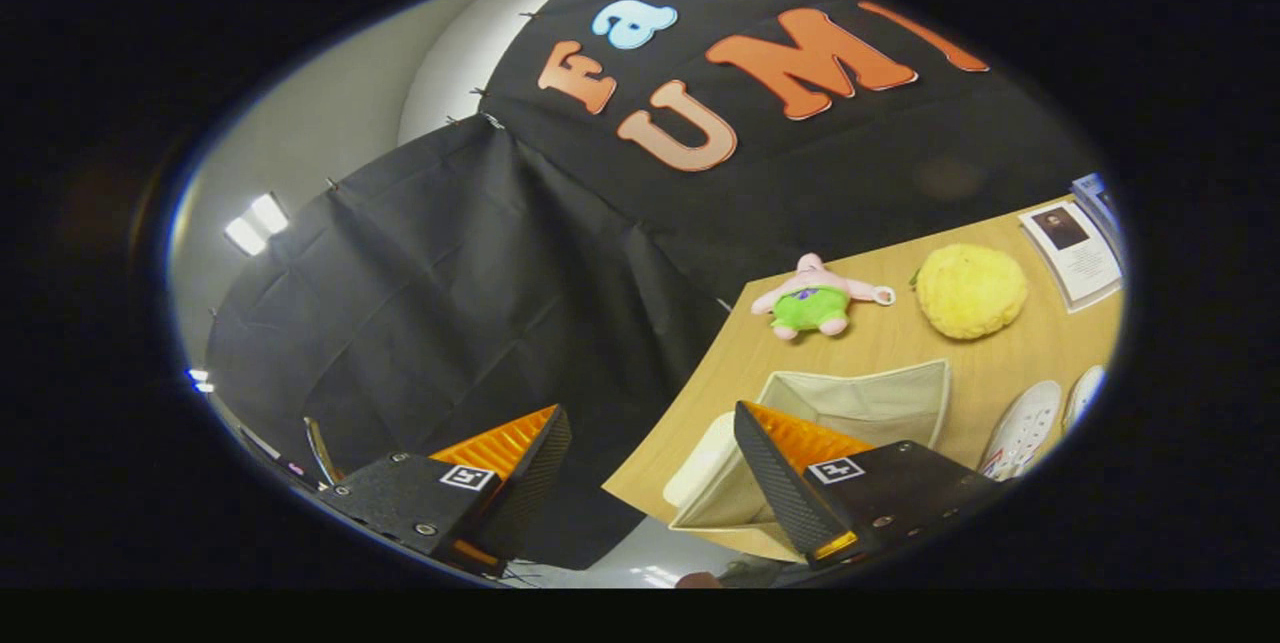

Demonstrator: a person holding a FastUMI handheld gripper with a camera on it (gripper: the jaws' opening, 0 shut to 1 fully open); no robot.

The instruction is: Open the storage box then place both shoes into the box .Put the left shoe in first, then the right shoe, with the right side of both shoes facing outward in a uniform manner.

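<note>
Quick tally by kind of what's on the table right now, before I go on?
Shoes: 2, white and
Storage box: 1, open, just beyond the fingers
Plush toys: 2, pink-green, yellow
Leaflets: 1
Total: 6
Gripper fingers apart, holding nothing.

Black creased cloth forms the booth wall behind and beside the wooden bench. Beyond the cloth's upper edge a pale grey room wall shows, with bright ceiling lights glowing close to that edge.
</note>
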